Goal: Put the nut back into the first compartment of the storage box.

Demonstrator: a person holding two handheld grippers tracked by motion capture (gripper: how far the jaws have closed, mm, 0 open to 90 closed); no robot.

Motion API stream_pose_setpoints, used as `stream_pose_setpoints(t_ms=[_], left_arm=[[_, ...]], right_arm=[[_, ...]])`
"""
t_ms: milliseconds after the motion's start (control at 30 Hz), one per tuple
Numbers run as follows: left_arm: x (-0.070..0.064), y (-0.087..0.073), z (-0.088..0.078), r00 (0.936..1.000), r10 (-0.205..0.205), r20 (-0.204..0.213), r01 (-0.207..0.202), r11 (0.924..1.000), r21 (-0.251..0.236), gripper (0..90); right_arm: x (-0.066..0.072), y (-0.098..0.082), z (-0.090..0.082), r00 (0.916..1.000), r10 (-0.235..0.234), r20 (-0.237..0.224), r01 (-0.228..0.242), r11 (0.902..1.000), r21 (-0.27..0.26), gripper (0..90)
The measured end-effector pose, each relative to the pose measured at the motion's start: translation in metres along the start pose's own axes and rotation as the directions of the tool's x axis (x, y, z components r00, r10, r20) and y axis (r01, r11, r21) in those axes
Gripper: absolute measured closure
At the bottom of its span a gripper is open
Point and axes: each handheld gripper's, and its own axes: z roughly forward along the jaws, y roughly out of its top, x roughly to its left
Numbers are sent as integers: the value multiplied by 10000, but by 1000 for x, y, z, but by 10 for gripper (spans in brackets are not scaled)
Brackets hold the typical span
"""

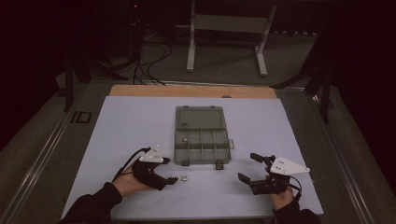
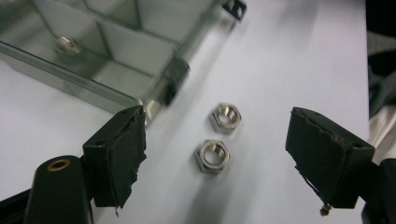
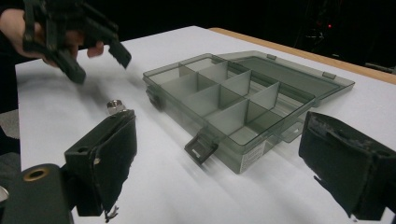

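Two steel hex nuts lie side by side on the white sheet, one (image 2: 225, 116) nearer the box and one (image 2: 212, 156) nearer me. My left gripper (image 2: 215, 135) hovers low over them, open, with both nuts between its jaws and untouched. From above, the nuts (image 1: 179, 178) sit just right of the left gripper (image 1: 164, 172). A grey translucent compartment box (image 1: 201, 135) lies open at mid-table, lid folded back, with one nut (image 2: 67, 44) in a compartment. My right gripper (image 1: 249, 167) rests at the front right, open and holding nothing; it faces the box (image 3: 233, 98).
The white sheet (image 1: 130, 126) covers most of the wooden table; its far edge (image 1: 191, 90) shows bare wood. Beyond it stand a metal frame (image 1: 226, 28) and floor cables (image 1: 149, 60). The box latches (image 3: 201, 148) stick out toward me.
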Motion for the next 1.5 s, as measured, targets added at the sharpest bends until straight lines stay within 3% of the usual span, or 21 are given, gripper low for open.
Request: stream_pose_setpoints(t_ms=[200, 500, 667, 800, 900, 967, 1067, 1233, 1500], left_arm=[[-1, -8, 15, 9985, 528, 111, -531, 9979, 358, 368], [-5, -12, 26, 9882, 1531, 61, -1530, 9837, 941, 573], [-5, -12, 26, 9876, 1570, 56, -1568, 9832, 938, 678], [-5, -10, 25, 9874, 1577, 110, -1580, 9816, 1072, 685], [-4, -4, 18, 9920, 1240, 226, -1255, 9883, 861, 714], [-4, 3, 11, 9911, 1329, 8, -1326, 9889, 668, 714], [1, 13, 2, 9936, 1124, -120, -1119, 9931, 337, 715], [11, 30, -11, 9906, 1202, -651, -1195, 9927, 144, 715], [34, 58, -17, 9876, 784, -1359, -847, 9955, -415, 715]], right_arm=[[0, 0, 0, 10000, 3, -10, -3, 10000, -28, 114], [0, 0, 0, 10000, -11, 2, 11, 10000, -6, 114], [0, 0, 0, 10000, -22, 12, 22, 10000, 8, 114], [0, 0, 0, 10000, -22, 14, 22, 10000, 6, 114], [0, 0, -1, 10000, -13, 25, 13, 10000, -12, 114], [0, 0, -1, 10000, -13, 33, 13, 10000, -21, 114], [0, 0, 0, 10000, -15, 15, 15, 10000, 18, 114], [-1, 0, 0, 10000, -7, 38, 7, 10000, -15, 115], [0, 0, 0, 10000, -9, 30, 9, 10000, -12, 114]])
